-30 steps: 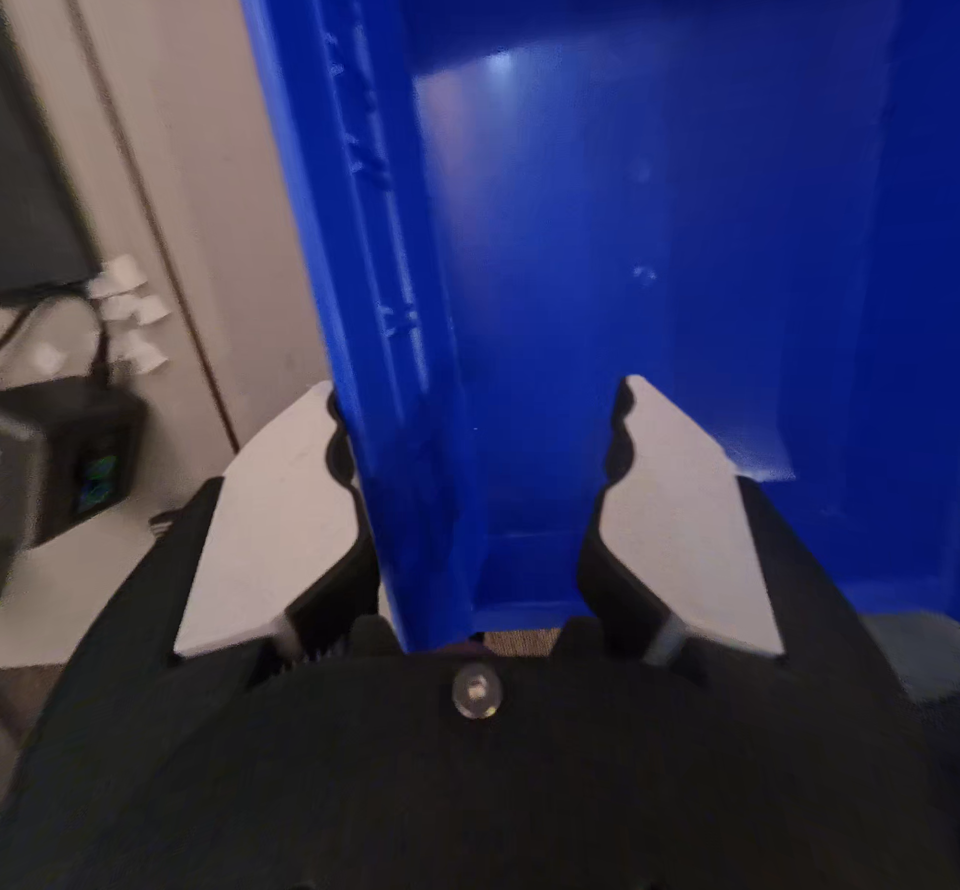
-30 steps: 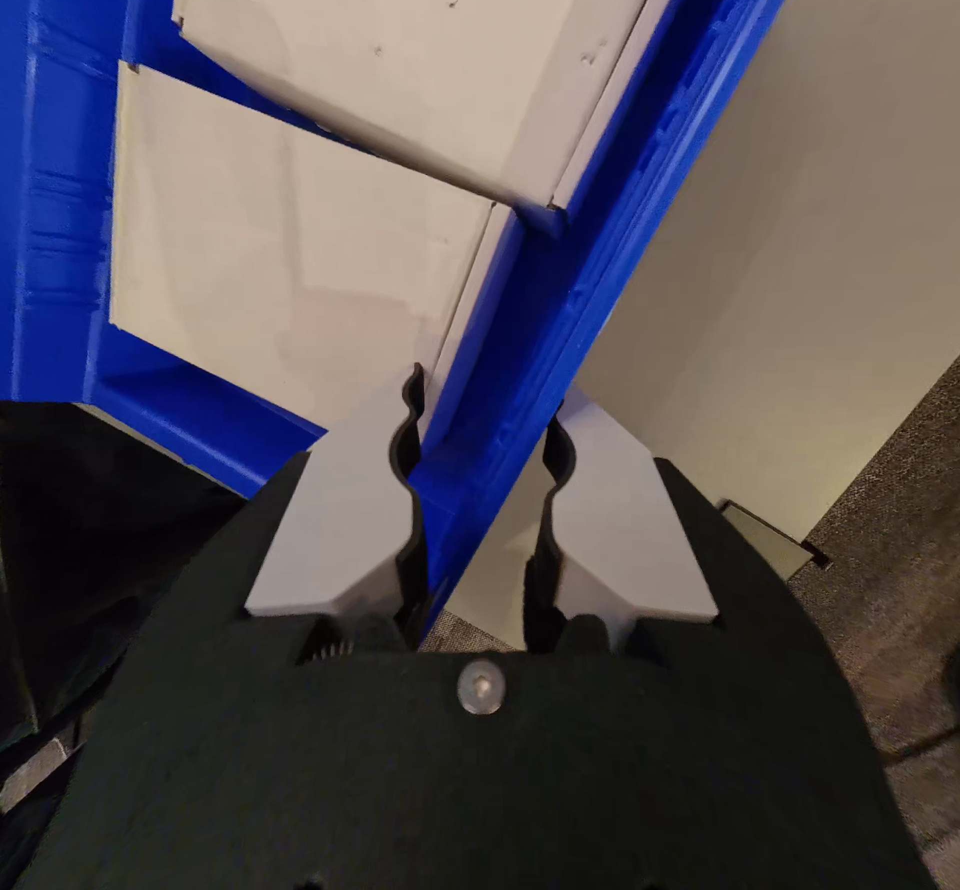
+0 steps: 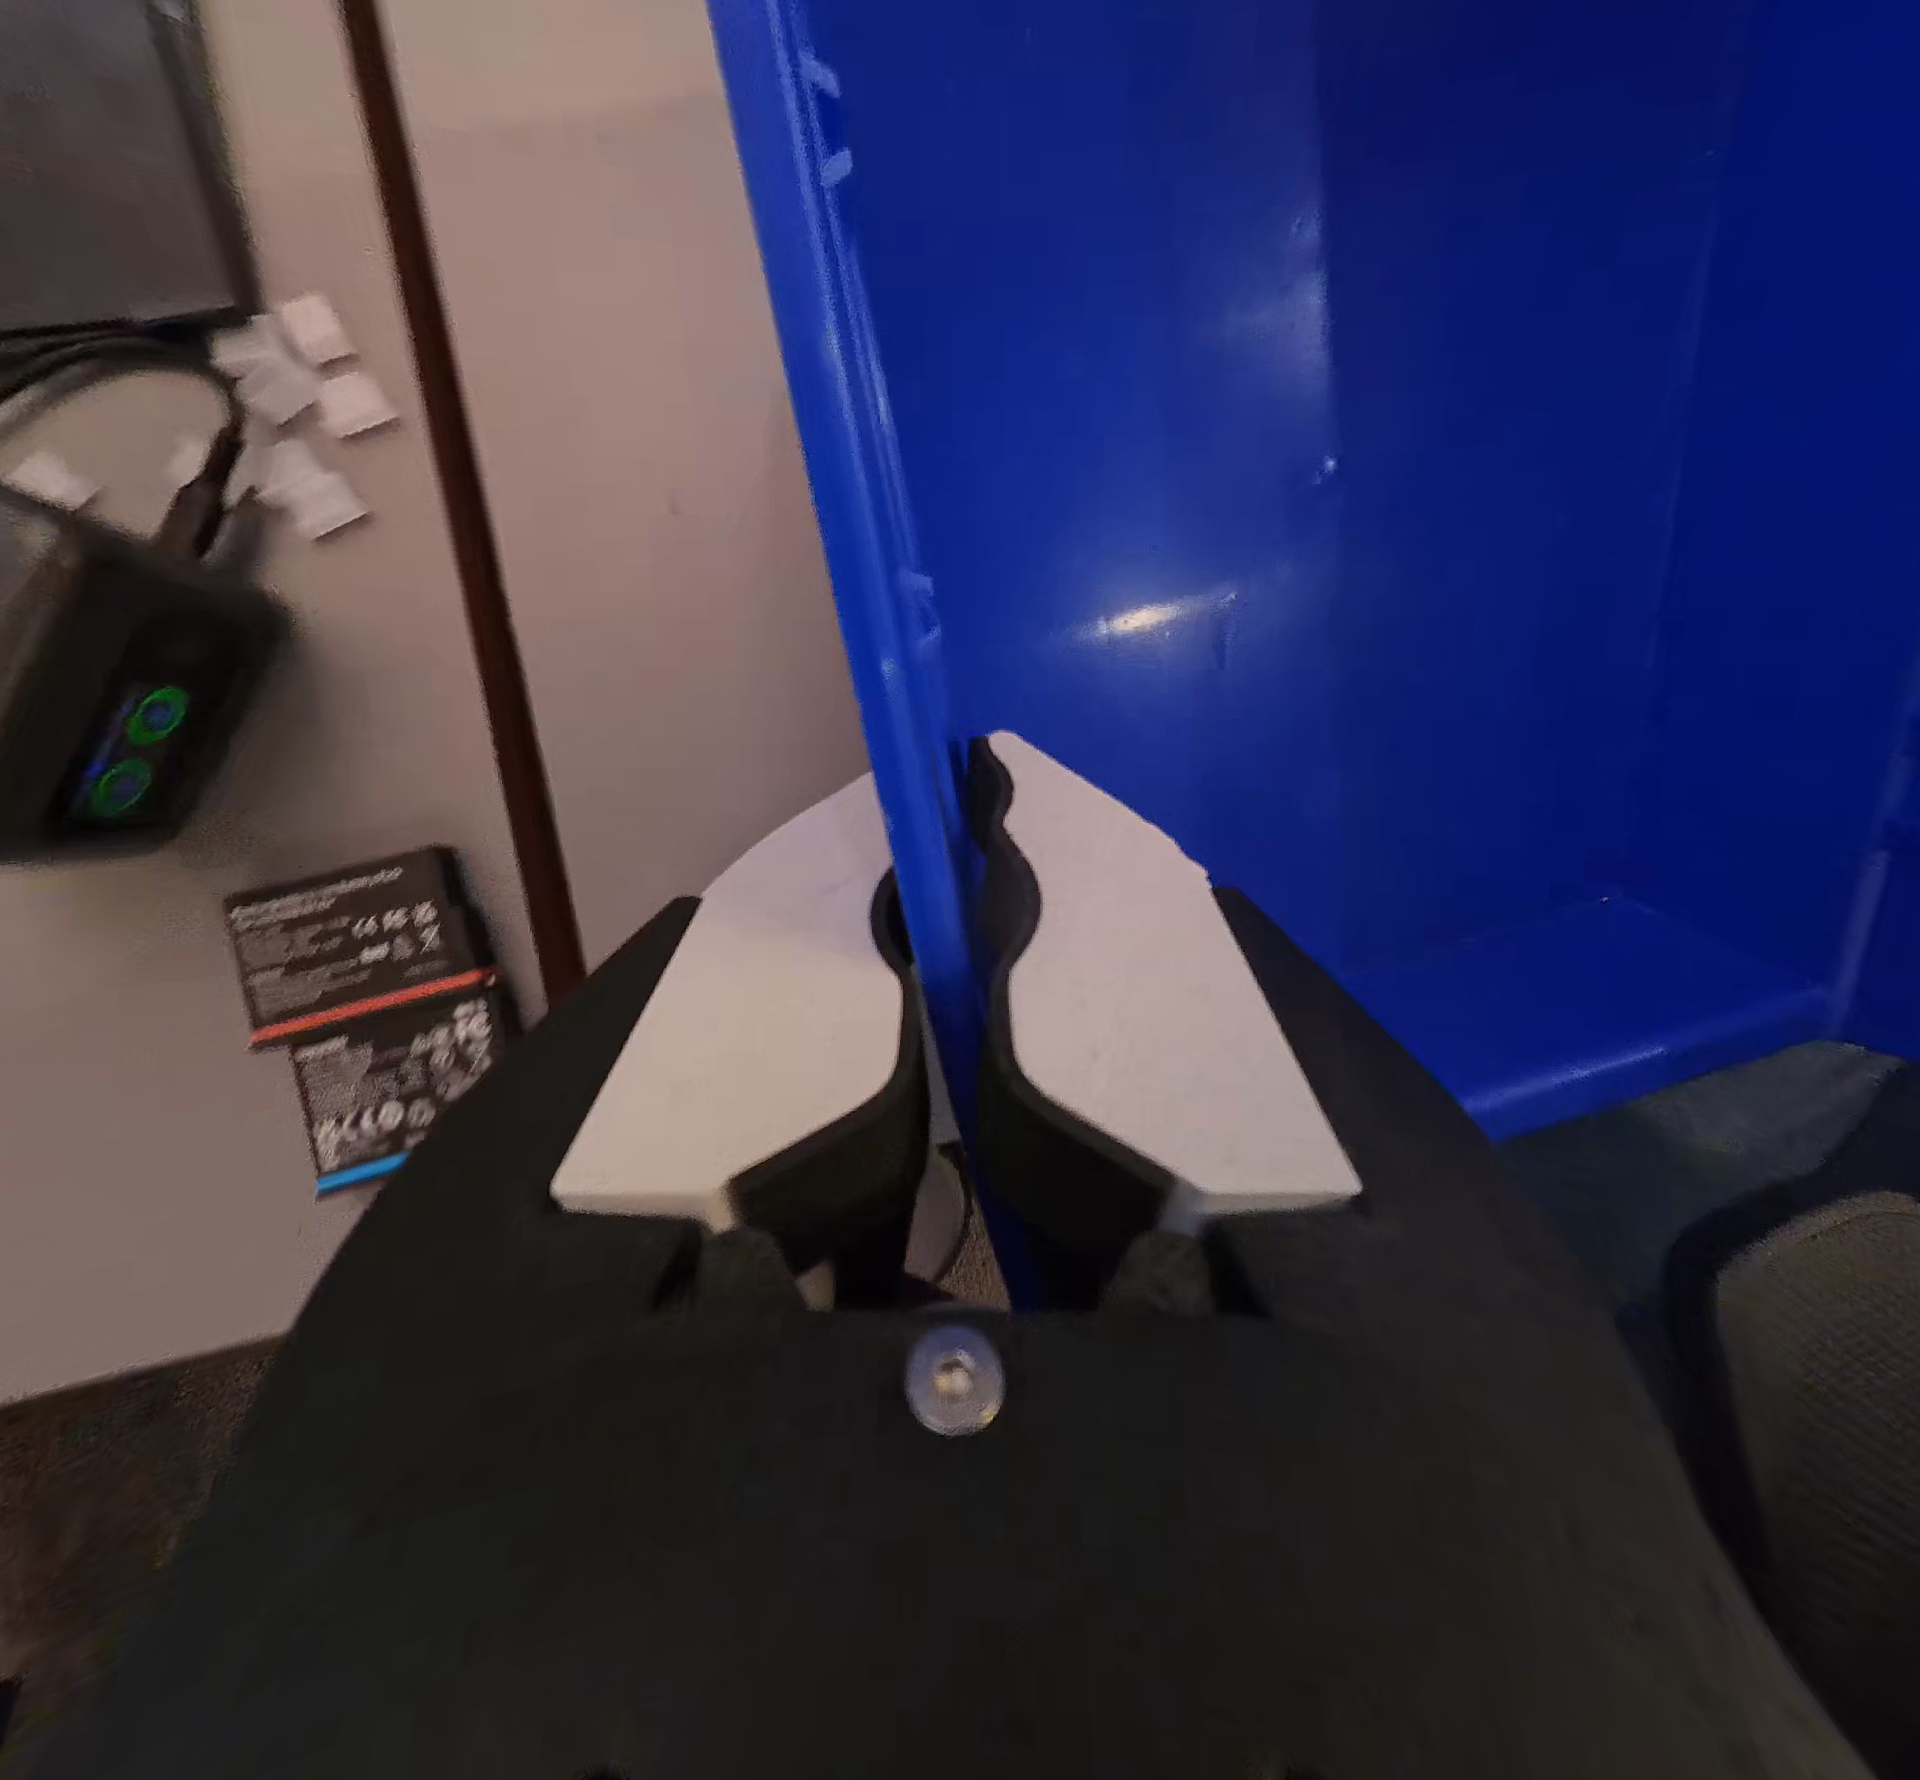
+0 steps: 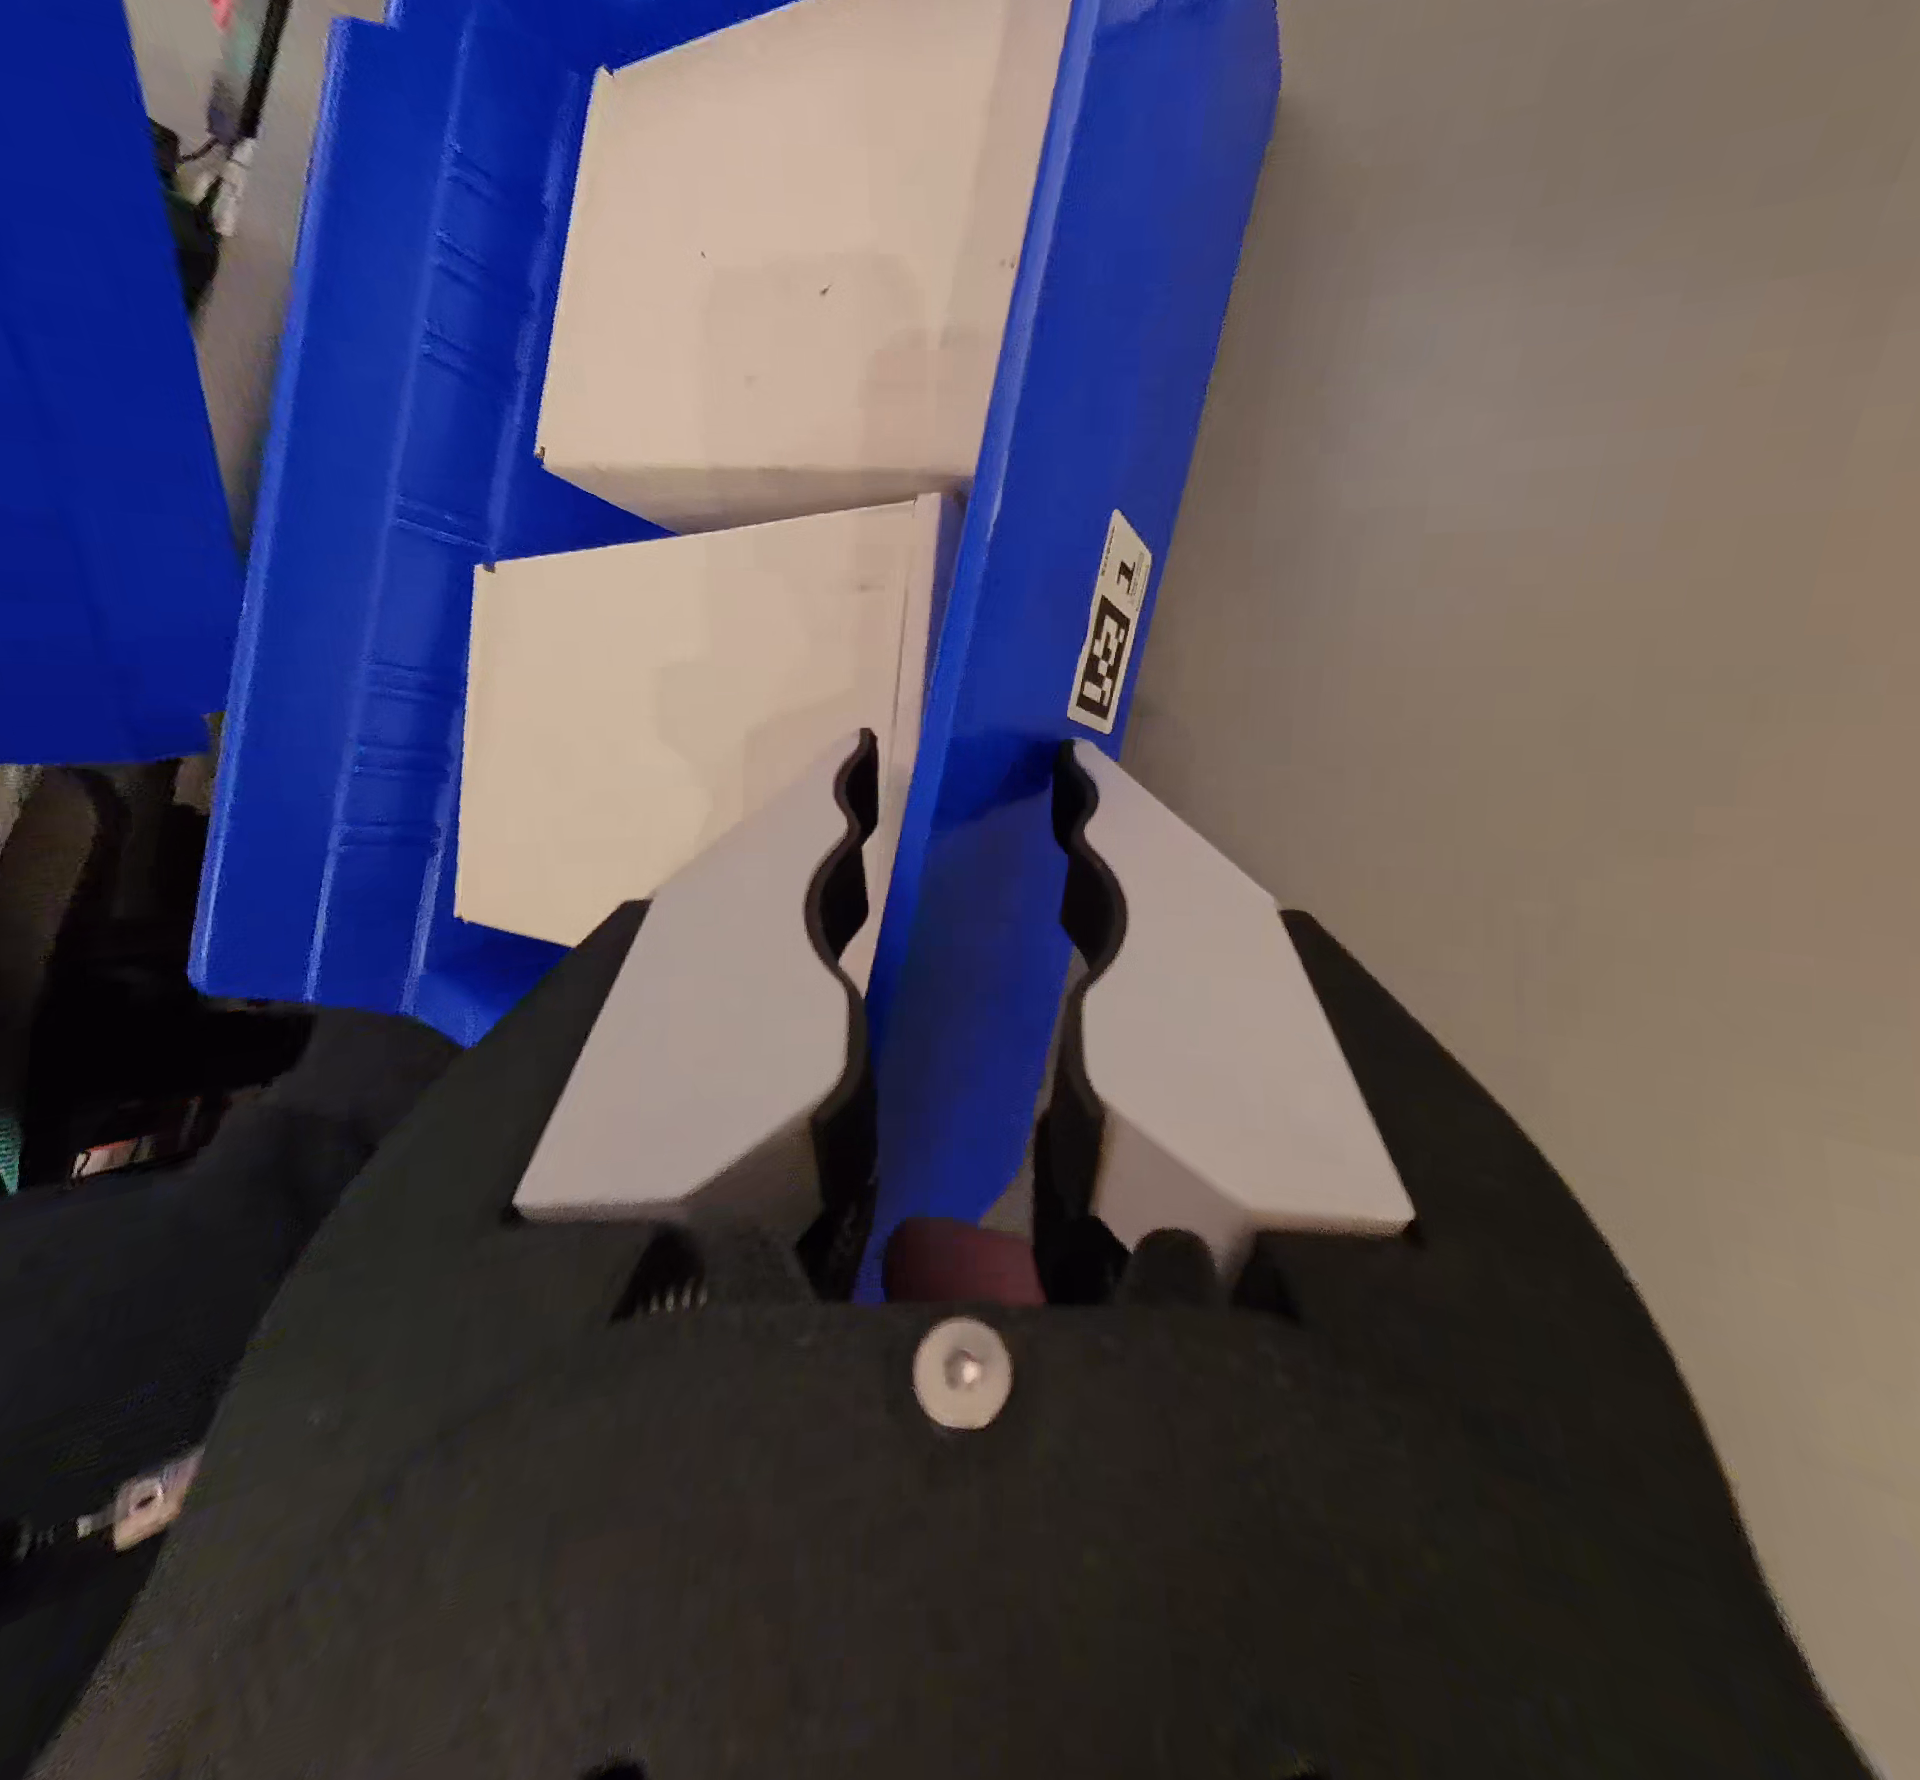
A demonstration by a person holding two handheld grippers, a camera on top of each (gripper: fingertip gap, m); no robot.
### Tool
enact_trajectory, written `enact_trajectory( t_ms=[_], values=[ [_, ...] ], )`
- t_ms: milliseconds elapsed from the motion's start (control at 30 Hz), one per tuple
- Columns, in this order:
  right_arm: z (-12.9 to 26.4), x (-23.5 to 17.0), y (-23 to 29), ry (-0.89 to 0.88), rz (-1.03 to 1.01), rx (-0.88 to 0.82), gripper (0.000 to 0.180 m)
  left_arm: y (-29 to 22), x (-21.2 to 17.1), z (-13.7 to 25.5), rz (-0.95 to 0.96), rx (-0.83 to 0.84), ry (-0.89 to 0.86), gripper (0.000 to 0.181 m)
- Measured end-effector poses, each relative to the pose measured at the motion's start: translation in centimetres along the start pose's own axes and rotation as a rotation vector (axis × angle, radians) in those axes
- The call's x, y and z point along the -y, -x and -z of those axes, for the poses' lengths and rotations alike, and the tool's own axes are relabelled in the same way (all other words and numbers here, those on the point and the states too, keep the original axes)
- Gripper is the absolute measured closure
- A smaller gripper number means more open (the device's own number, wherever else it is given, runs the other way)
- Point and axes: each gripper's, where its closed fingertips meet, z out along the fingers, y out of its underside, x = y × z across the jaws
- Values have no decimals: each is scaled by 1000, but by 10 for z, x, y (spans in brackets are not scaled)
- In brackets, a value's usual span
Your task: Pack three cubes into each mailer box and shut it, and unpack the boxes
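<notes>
In the left wrist view my left gripper [image 3: 935, 774] is shut on the left wall of an empty blue bin [image 3: 1351, 380]; the wall runs up between the two pads. In the right wrist view my right gripper [image 4: 966, 743] is clamped on the right wall of a second blue bin [image 4: 1143, 276]. That bin holds two closed white mailer boxes, one farther [image 4: 779, 276] and one nearer [image 4: 675, 712], side by side. No cubes show. Part of the other blue bin [image 4: 94, 380] shows at the left edge.
A pale table top [image 3: 623, 380] lies left of the empty bin, with a dark strip [image 3: 436, 431], a black device with green lights [image 3: 125, 754] and two dark labelled packs [image 3: 353, 951]. A mesh chair [image 3: 1818, 1367] is at lower right. A grey surface [image 4: 1558, 483] lies right of the second bin.
My left gripper has closed from wide open onto the empty bin's wall. The bin with the mailer boxes has swung with my right gripper and now sits against the grey surface.
</notes>
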Motion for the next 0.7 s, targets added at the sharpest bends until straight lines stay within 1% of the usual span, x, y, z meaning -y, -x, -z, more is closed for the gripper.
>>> enact_trajectory(
  t_ms=[167,300,367,533,600,633,700],
  values=[
    [-57,21,72,-71,1,93,132,16,-18,43,87,37,-160,175],
    [-99,32,131,-115,-10,192,116,26,-34,75,130,69,-249,176],
    [-119,37,161,-127,-10,245,108,26,-39,89,139,71,-272,175],
    [-168,53,223,-142,11,341,93,20,-41,121,119,94,-314,174],
    [-185,58,247,-139,41,378,81,16,-39,133,104,104,-318,174],
    [-190,58,259,-124,33,417,73,13,-37,138,97,107,-325,174],
    [-190,60,271,-115,43,459,71,6,-32,147,80,107,-330,175]
  ],
)
